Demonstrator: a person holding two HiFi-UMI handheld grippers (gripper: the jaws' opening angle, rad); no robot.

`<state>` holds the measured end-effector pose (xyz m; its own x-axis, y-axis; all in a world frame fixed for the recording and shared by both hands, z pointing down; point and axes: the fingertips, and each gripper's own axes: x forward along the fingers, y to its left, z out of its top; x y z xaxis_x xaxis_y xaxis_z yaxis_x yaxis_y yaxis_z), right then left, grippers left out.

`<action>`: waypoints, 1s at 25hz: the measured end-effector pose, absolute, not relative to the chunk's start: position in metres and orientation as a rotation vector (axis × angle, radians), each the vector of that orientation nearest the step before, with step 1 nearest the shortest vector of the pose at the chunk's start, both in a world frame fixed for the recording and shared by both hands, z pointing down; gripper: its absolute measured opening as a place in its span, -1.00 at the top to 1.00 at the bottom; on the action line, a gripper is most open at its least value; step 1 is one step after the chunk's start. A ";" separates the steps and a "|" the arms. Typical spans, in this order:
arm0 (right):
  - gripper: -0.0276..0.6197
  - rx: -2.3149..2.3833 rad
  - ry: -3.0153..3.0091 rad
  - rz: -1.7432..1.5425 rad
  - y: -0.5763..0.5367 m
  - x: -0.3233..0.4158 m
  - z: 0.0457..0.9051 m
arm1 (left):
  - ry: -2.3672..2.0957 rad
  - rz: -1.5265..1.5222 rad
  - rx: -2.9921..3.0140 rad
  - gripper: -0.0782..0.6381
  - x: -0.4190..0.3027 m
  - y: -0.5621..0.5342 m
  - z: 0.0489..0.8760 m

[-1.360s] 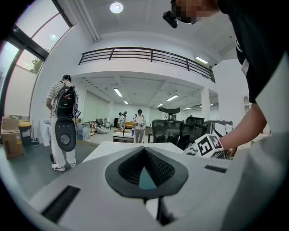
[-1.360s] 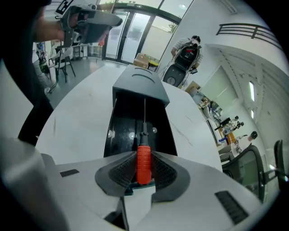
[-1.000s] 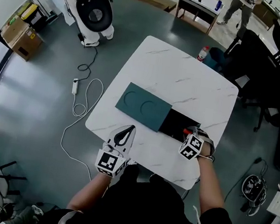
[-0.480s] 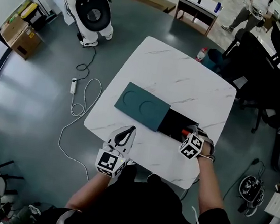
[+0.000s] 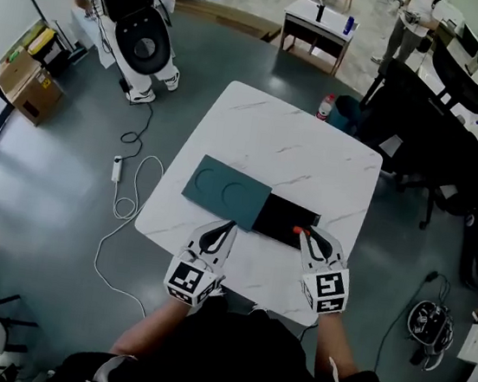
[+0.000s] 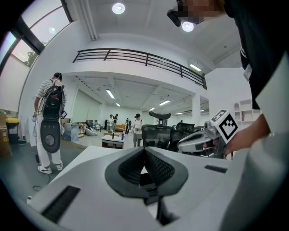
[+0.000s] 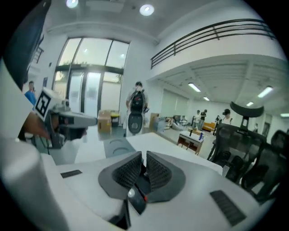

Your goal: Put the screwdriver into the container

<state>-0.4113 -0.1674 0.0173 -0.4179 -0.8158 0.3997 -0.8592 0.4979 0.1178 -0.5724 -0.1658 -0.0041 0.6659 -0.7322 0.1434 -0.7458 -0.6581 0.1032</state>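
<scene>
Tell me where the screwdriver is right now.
The screwdriver is clamped in the jaws of the right gripper; in the head view its red part shows by the right end of the black container.

Both forearms reach forward, side by side. The left gripper (image 5: 227, 227) has its jaws together and empty. The right gripper (image 5: 304, 235) has just been closing its jaws, which now pinch the screwdriver (image 7: 137, 195).

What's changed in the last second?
The right gripper rose out of the open black container and turned level; its jaws have just been closing, now on the red-handled screwdriver. The left gripper stays shut and empty; the teal rectangular lid has not moved.
</scene>
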 end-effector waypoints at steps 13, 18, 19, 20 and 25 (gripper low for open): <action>0.84 1.866 -2.524 -0.013 -0.136 -0.390 -0.075 | -1.108 0.034 2.834 0.77 -0.526 -0.158 -0.056; 0.84 1.855 -2.513 -0.089 -0.136 -0.384 -0.082 | -1.122 0.018 2.849 0.77 -0.524 -0.162 -0.064; 0.84 1.855 -2.514 -0.099 -0.135 -0.384 -0.083 | -1.124 0.018 2.849 0.76 -0.524 -0.163 -0.064; 0.85 1.857 -2.513 -0.108 -0.135 -0.385 -0.083 | -1.125 0.018 2.849 0.76 -0.524 -0.163 -0.064; 0.85 1.858 -2.491 -0.112 -0.137 -0.383 -0.081 | -1.119 0.021 2.854 0.76 -0.520 -0.166 -0.065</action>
<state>-0.3826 -0.1369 -0.0814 -0.2857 -0.9582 -0.0170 -0.9559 0.2836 0.0768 -0.5198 -0.1662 -0.0649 0.7337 -0.6782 0.0406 -0.6793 -0.7309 0.0654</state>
